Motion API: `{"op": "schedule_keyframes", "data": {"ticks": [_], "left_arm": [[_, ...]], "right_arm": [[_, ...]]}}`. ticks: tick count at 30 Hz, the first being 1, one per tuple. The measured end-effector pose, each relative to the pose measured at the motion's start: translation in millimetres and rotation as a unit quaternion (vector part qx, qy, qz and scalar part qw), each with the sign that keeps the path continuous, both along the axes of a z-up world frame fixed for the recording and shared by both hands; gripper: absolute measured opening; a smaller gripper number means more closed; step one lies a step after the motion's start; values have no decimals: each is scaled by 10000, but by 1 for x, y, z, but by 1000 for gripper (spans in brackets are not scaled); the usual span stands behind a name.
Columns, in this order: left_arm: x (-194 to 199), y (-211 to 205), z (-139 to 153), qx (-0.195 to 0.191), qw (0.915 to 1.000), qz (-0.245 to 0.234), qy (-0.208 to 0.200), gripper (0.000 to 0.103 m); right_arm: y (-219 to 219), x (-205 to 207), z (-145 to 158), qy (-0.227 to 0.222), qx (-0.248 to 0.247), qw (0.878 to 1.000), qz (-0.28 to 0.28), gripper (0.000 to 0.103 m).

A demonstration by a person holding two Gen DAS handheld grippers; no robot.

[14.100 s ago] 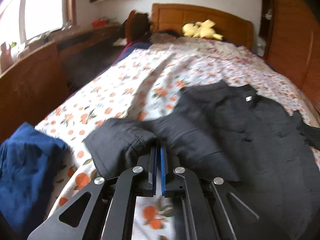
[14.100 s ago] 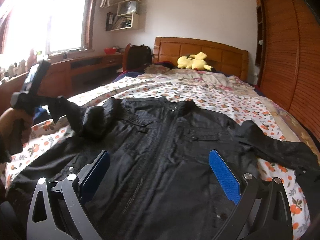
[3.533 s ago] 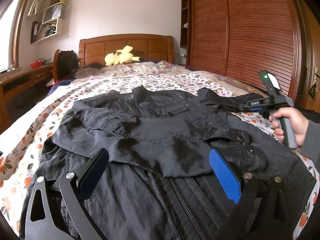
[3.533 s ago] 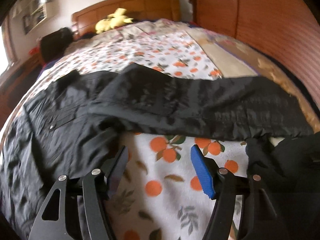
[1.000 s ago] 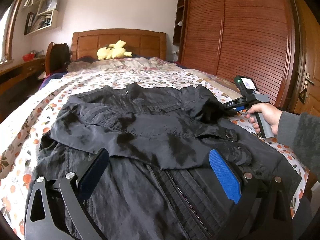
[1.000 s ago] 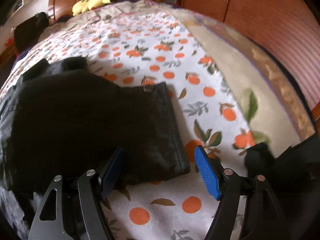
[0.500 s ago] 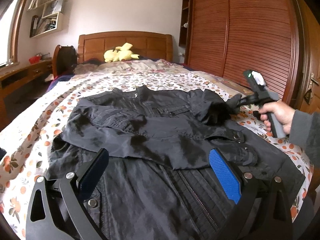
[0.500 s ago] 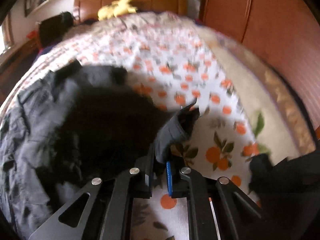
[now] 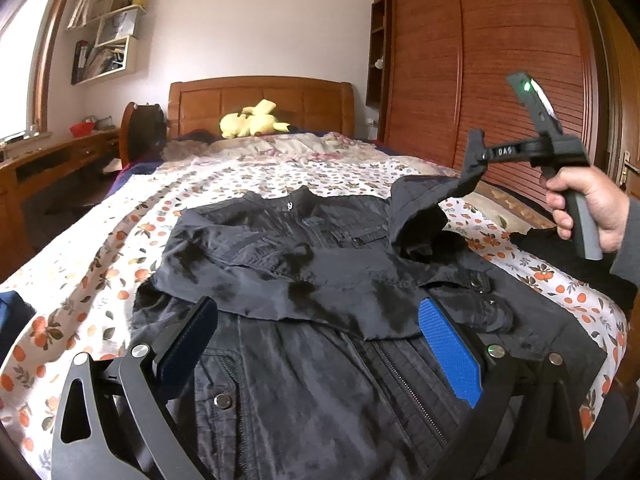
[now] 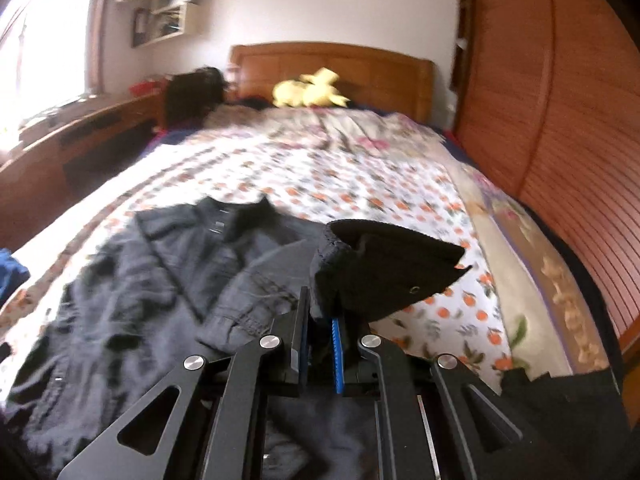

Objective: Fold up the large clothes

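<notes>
Since a second ago the right gripper (image 10: 320, 330) has gone from spread above the flat cuff to pinching the sleeve cuff (image 10: 384, 276) and lifting it clear of the bedspread (image 9: 248, 184); in the left wrist view it hangs at right of centre from the raised tool in the person's hand (image 9: 588, 208). The left gripper (image 9: 320, 344) stays spread wide and empty over the black jacket (image 9: 304, 280), which lies mid-frame on the bed. The right wrist view is motion-blurred; the jacket's lower hem is cut off.
</notes>
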State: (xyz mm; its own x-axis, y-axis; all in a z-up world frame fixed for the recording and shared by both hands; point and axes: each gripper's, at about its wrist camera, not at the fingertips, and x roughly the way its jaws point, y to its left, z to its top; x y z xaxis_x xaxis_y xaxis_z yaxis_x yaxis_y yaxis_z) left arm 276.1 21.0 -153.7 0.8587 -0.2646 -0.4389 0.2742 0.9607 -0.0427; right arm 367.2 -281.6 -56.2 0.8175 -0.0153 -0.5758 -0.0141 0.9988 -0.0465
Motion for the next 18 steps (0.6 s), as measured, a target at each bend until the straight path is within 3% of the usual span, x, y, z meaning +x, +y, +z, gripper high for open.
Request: {"op": "schedule_keyframes", "data": {"ticks": [10, 18], "left_arm": [[-11, 15, 7, 2, 9999, 125, -90, 101], [-21, 34, 11, -7, 9996, 263, -140, 101]], "right_arm": [[80, -27, 36, -342, -62, 9955, 885, 8], [121, -38, 15, -42, -74, 9919, 1271, 8]]}}
